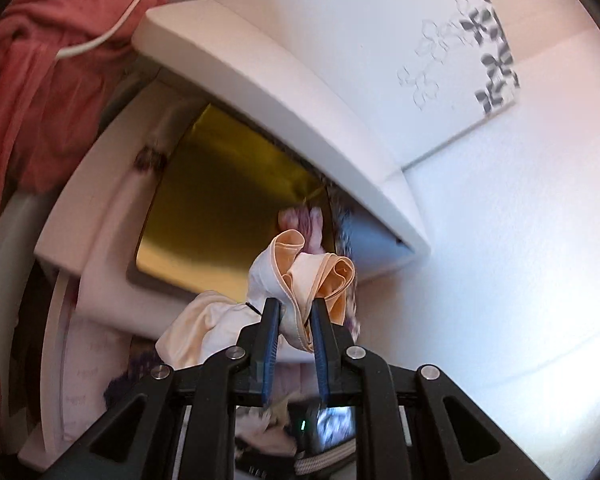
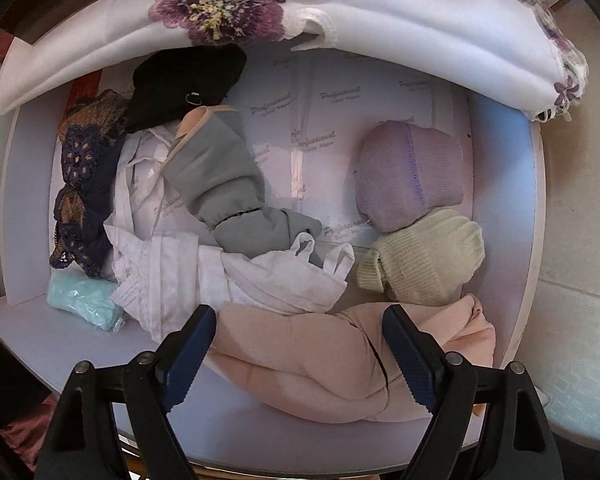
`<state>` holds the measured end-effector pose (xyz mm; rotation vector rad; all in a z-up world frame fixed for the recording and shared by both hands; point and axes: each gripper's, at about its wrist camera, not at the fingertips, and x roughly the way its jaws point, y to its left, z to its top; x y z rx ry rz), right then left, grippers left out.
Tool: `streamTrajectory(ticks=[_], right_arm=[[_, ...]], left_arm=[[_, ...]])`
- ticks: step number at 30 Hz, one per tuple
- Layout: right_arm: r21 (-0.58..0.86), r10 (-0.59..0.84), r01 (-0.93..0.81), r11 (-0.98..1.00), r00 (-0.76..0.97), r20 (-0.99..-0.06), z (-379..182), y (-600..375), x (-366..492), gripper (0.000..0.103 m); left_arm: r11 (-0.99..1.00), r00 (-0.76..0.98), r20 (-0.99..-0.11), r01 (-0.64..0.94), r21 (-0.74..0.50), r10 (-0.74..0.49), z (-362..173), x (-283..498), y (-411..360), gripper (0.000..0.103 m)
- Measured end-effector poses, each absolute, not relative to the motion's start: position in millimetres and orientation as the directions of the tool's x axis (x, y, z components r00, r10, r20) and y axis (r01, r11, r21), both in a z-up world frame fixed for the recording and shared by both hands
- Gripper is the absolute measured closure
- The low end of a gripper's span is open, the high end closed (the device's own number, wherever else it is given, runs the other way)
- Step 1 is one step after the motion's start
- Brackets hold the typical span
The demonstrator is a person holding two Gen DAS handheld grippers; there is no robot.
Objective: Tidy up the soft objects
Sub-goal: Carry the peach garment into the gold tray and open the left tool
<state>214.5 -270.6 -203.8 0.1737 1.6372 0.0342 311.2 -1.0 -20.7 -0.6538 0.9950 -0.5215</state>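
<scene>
White drawer (image 2: 500,168): right gripper (image 2: 300,336) wide over pink garment (image 2: 300,356); left gripper (image 1: 296,312) clamps cream cloth (image 1: 300,280).

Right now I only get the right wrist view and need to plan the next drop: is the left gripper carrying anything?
Observer: Yes, the left gripper is shut on a cream and peach garment, lifted clear.
Operator: What is ahead of it?
Observer: A white cabinet with a gold-coloured panel.
Operator: Anything else soft nearby?
Observer: A red cloth hangs at the left.
</scene>
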Motion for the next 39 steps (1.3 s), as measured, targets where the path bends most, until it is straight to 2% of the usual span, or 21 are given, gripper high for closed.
streamTrajectory(ticks=[11, 23, 28, 29, 30, 32, 39], right_arm=[[0.136, 0.142, 0.075, 0.988, -0.082, -0.986, -205, -268, 222, 0.016], [0.147, 0.153, 0.067, 0.987, -0.092, -0.984, -209, -262, 224, 0.016], [0.146, 0.152, 0.064, 0.987, -0.093, -0.984, -211, -260, 225, 0.016], [0.146, 0.151, 0.064, 0.987, -0.094, -0.984, -210, -261, 224, 0.016], [0.145, 0.151, 0.063, 0.987, -0.094, -0.984, -211, -260, 224, 0.016], [0.145, 0.15, 0.065, 0.987, -0.093, -0.984, -211, -260, 224, 0.016], [0.14, 0.146, 0.063, 0.988, -0.092, -0.985, -212, -261, 222, 0.016]], left_arm=[[0.724, 0.471, -0.652, -0.041, -0.688, -0.594, -42, 407, -10, 0.088], [0.816, 0.453, -0.742, -0.053, -0.575, -0.494, -70, 446, -27, 0.088], [0.831, 0.44, -0.762, -0.059, -0.553, -0.476, -76, 445, -24, 0.079], [0.832, 0.438, -0.765, -0.066, -0.552, -0.473, -76, 443, -23, 0.072], [0.828, 0.434, -0.765, -0.071, -0.556, -0.476, -75, 442, -21, 0.069], [0.825, 0.427, -0.763, -0.069, -0.562, -0.484, -74, 438, -19, 0.066], [0.887, 0.459, -0.788, 0.003, -0.462, -0.411, -56, 408, -17, 0.066]])
